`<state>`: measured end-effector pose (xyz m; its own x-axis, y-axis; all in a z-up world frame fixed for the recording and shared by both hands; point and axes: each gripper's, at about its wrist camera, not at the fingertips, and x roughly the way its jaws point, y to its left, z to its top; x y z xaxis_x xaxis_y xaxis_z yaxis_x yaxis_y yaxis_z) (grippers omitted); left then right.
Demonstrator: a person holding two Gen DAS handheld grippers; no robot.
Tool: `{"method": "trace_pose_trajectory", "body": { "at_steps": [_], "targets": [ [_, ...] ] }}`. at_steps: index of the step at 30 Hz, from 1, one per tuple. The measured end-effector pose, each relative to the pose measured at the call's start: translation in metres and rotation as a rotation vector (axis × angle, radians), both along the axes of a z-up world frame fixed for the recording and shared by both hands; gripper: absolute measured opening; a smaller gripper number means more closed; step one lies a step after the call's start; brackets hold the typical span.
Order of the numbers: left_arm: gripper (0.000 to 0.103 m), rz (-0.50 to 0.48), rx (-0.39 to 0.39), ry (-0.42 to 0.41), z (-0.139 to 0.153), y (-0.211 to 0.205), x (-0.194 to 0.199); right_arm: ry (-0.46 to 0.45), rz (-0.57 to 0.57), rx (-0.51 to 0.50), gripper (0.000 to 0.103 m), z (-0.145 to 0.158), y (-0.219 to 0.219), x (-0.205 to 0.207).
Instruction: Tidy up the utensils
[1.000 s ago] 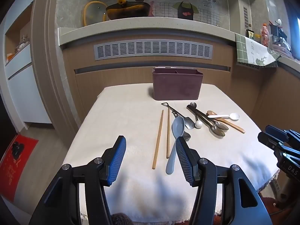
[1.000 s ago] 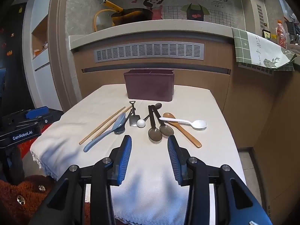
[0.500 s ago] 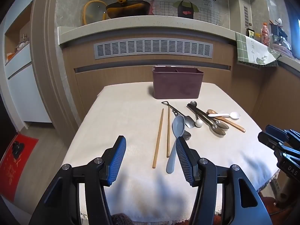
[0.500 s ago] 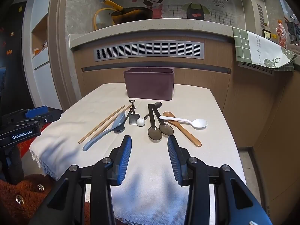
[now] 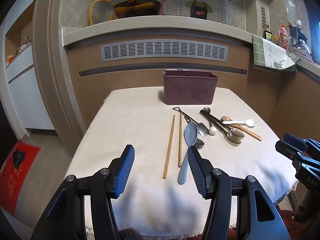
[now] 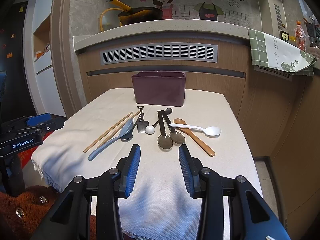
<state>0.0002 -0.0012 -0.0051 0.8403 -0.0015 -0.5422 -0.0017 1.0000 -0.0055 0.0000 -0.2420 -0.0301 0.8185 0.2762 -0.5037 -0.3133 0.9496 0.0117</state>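
On the tabletop [image 5: 128, 120] nothing has moved since a second ago: utensils lie loose before the holder [image 6: 159, 90], both hand-held grippers [image 5: 160, 168] [image 6: 159, 166] wide and empty; sorting has not begun.

The left gripper [image 5: 160, 156] hangs over the table's near edge, jaws spread wide, holding nothing. The right gripper [image 6: 159, 154] hangs level beside it toward the near right corner, jaws likewise parted and bare.

Chopsticks [image 5: 171, 146] and assorted spoons [image 6: 166, 129] lie loose before an upright maroon holder [image 6: 159, 89].
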Motion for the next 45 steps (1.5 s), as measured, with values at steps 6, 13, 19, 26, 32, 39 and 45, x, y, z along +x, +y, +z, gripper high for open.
{"method": "trace_pose_trajectory", "body": {
  "at_steps": [6,13,19,26,32,39,45],
  "targets": [
    [0.056,0.000,-0.001,0.001,0.0004,0.0005,-0.0006,0.001,0.000,-0.002,0.038,-0.0004,-0.0001,0.0001],
    [0.056,-0.004,0.000,0.009,-0.0011,-0.0007,0.0009,0.005,-0.001,-0.003,0.038,-0.0017,0.0000,0.0003],
    [0.056,-0.004,0.000,0.009,-0.0018,-0.0012,0.0006,0.007,-0.001,-0.002,0.038,-0.0010,0.0000,0.0007],
    [0.056,-0.003,0.000,0.007,-0.0017,-0.0012,0.0002,0.011,-0.004,-0.001,0.038,-0.0032,0.0005,0.0020],
    [0.056,0.000,0.001,0.005,-0.0025,-0.0022,-0.0008,0.006,0.000,-0.005,0.038,-0.0026,0.0017,0.0017],
    [0.056,0.004,0.003,0.004,0.0015,-0.0022,-0.0018,-0.003,-0.009,-0.002,0.038,0.0029,-0.0002,-0.0009],
    [0.056,0.009,0.008,0.009,0.0060,-0.0055,-0.0010,0.015,-0.008,-0.004,0.038,0.0019,-0.0008,0.0041]
  ]
}}
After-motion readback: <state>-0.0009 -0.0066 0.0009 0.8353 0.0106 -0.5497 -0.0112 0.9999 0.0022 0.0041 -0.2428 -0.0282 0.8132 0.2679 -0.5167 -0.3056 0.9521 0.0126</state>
